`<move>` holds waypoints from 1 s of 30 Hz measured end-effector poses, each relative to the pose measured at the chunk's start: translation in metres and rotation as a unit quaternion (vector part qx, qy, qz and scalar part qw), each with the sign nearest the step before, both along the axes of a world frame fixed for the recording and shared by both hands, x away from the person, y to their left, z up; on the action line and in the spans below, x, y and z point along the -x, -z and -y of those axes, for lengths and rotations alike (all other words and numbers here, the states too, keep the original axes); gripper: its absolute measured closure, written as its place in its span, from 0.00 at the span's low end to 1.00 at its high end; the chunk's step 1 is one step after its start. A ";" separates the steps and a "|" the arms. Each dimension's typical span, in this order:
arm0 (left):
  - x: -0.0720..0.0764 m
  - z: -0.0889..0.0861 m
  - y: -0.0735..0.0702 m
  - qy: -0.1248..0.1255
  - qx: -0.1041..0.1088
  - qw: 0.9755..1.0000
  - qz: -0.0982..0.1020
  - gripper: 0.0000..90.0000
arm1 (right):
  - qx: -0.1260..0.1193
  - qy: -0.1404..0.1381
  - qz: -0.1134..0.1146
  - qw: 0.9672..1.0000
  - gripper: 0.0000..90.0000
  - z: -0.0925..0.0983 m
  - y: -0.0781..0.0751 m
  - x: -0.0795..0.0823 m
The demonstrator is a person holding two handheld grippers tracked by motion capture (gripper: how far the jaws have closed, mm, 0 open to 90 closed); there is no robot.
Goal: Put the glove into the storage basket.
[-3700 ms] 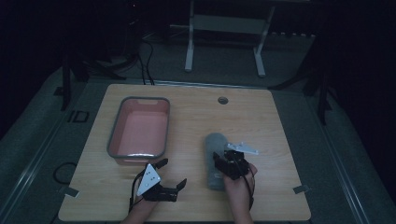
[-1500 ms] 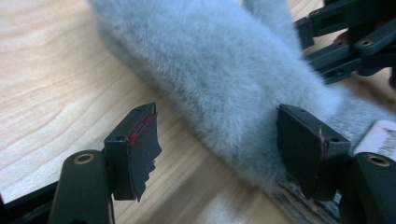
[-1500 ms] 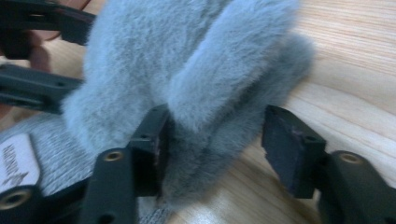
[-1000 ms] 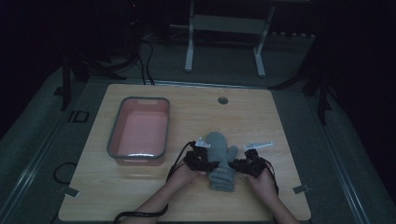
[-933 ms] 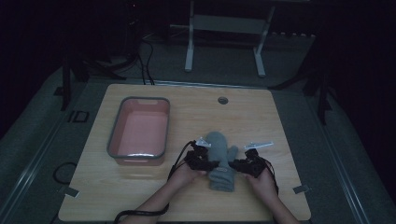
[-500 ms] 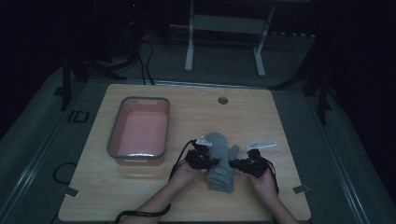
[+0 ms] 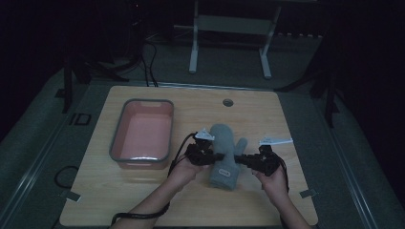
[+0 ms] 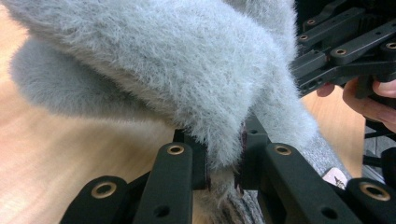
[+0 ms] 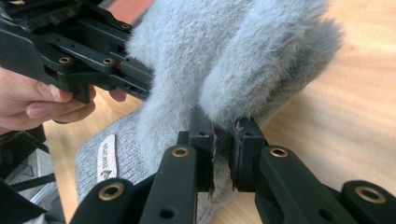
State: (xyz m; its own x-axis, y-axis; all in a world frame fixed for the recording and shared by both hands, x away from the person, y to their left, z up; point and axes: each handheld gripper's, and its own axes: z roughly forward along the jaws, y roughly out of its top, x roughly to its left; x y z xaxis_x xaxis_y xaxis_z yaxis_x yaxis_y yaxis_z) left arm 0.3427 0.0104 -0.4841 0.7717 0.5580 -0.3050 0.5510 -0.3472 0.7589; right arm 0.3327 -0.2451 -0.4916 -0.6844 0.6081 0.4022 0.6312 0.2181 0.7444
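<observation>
Two grippers pinch one grey fuzzy mitten (image 7: 226,155) from opposite sides, just beside the pink tray (image 7: 143,135) on the wooden table (image 7: 286,119).

Left gripper (image 8: 223,158) has its jaws narrowed onto the mitten's fluffy edge on the side toward the tray; right gripper (image 9: 223,140) clamps the edge on the side away from the tray, below the thumb. The mitten's middle seems raised off the table, though the dim high view leaves that uncertain. Its cuff, with a small label (image 9: 106,157), points away from the tray's far end.

Bare table (image 7: 267,114) beyond mitten (image 7: 224,152); tub (image 7: 142,133) leftward
</observation>
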 end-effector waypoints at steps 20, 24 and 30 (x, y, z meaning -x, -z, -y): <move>-0.017 -0.051 -0.061 -0.019 -0.002 0.999 0.037 0.89 | -0.013 -0.017 0.054 0.998 0.91 -0.042 -0.058 -0.023; -0.021 -0.070 -0.072 -0.026 -0.006 0.999 0.044 0.89 | -0.025 -0.025 0.056 0.998 0.91 -0.064 -0.067 -0.033; -0.025 -0.103 -0.084 -0.042 -0.015 0.998 0.050 0.89 | -0.034 -0.041 0.056 0.997 0.91 -0.095 -0.076 -0.046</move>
State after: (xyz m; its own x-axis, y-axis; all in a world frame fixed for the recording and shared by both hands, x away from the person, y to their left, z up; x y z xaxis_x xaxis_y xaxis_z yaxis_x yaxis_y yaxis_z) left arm 0.3675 0.1132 -0.4006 0.7480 0.6291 -0.2112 0.5010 -0.3267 0.8014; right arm 0.3785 -0.1499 -0.4152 -0.7743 0.5220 0.3578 0.5246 0.2131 0.8243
